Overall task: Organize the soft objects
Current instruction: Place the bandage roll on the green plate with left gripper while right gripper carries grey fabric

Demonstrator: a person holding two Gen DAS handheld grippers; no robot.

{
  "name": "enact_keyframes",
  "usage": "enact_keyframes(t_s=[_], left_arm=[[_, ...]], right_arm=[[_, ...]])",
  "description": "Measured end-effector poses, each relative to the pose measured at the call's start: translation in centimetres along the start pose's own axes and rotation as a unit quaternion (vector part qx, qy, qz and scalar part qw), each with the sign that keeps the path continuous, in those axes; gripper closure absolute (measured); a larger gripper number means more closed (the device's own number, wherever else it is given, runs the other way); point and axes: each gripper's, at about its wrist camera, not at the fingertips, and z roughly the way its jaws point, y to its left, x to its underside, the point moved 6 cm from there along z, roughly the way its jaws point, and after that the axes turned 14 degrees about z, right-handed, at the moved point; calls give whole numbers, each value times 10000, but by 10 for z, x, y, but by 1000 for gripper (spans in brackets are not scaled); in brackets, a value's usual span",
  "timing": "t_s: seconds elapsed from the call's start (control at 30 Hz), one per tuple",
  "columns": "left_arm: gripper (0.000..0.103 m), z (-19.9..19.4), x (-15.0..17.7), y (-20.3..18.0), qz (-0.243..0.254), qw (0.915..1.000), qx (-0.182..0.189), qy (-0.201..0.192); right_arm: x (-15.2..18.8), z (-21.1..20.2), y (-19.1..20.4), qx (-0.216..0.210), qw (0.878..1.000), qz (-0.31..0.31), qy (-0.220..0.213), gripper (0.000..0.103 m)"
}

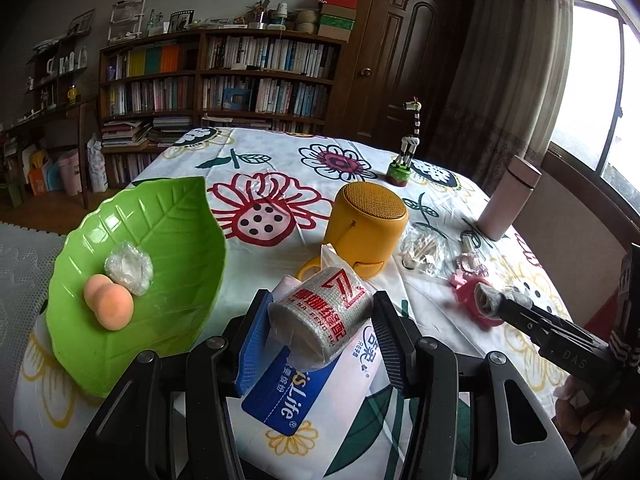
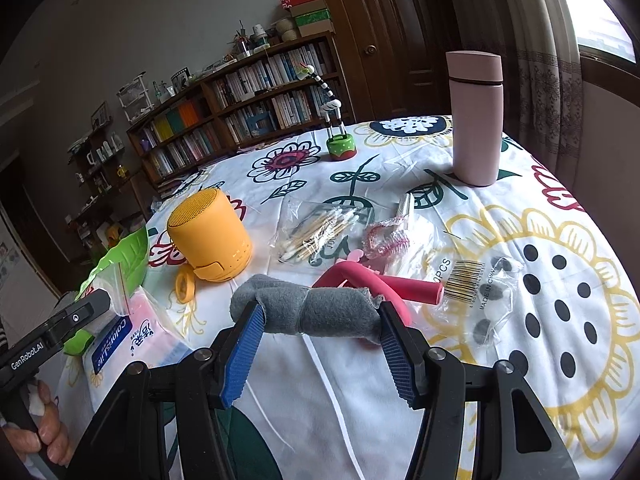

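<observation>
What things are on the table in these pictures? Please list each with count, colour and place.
leaf dish: 1, green, left edge
sponge: 1, peach, in dish
wrapped wad: 1, clear, in dish
speaker: 1, yellow, centre
tissue pack: 1, blue-white, under left tool
bandage roll: 1, grey-red, in left tool
felt roll: 1, grey, in right tool
cotton swabs: 1 bag, right of speaker
flask: 1, pink, far right
left tool: shut on bandage roll
right tool: shut on felt roll

The tissue pack (image 1: 288,396) lies half hidden behind the bandage roll (image 1: 320,312) and left claw (image 1: 320,340).
</observation>
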Motion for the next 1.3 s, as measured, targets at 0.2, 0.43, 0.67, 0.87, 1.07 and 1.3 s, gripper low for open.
enact_keyframes(t_s=[0.2, 0.43, 0.67, 0.87, 1.07, 1.3], left_arm=[[51, -5, -1, 28, -157, 9995, -277, -68], [51, -2, -1, 66, -338, 9973, -654, -84], [41, 5, -1, 101, -623, 9940, -897, -101], [23, 2, 3, 128, -1007, 9885, -1102, -233], [23, -4, 4, 136, -927, 9875, -1247, -248], [23, -11, 9, 139, -914, 9858, -1386, -246]], right_arm=[[-8, 5, 12, -27, 10000, -33, -65, 42], [-20, 12, 26, -14, 9998, -84, -185, 42], [-32, 17, 47, -84, 9993, -166, -309, 42], [-40, 17, 78, -244, 9978, -406, -454, 42], [-39, 22, 113, -495, 9954, -663, -477, 42], [-29, 29, 160, -896, 9894, -1079, -382, 41]])
